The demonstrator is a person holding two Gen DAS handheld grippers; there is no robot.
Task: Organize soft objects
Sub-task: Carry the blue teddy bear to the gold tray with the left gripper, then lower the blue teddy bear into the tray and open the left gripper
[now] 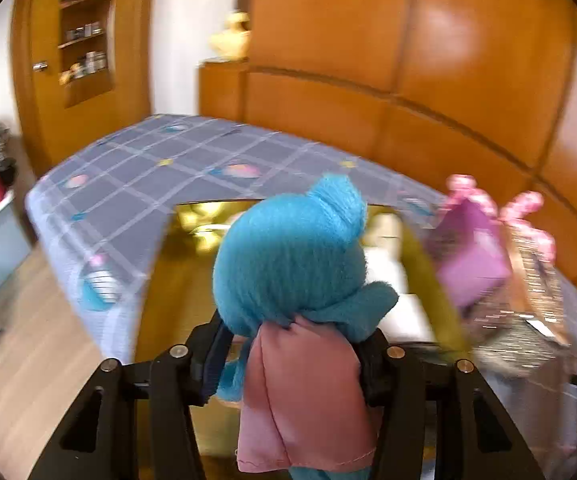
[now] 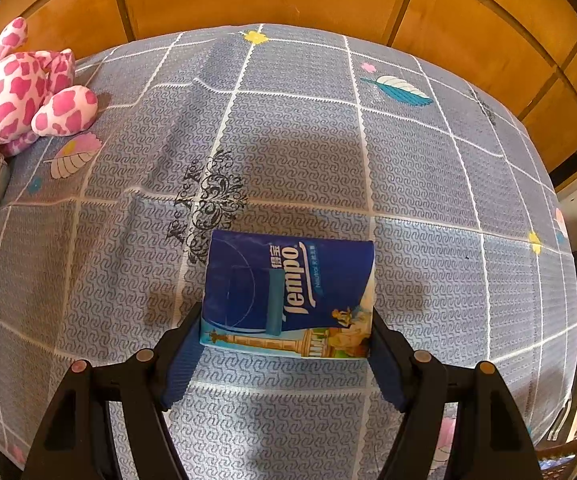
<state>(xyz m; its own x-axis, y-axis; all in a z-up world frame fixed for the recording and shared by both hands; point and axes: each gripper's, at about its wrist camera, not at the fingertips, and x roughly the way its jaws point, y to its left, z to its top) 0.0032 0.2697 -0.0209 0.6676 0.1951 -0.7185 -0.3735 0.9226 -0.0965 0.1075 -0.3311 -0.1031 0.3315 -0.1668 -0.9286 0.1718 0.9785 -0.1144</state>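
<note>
We are clamping our left claw (image 1: 292, 364) on a blue plush toy (image 1: 292, 256) over the gold box (image 1: 192, 264) and our right claw (image 2: 286, 344) on a Tempo tissue pack (image 2: 288, 292), the pink spotted plush (image 2: 24, 88) waiting on the bed (image 2: 428, 184).

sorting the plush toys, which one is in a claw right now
The blue plush with the pink cape: the left claw grips it above a gold box. The pink spotted plush lies loose on the bed.
</note>
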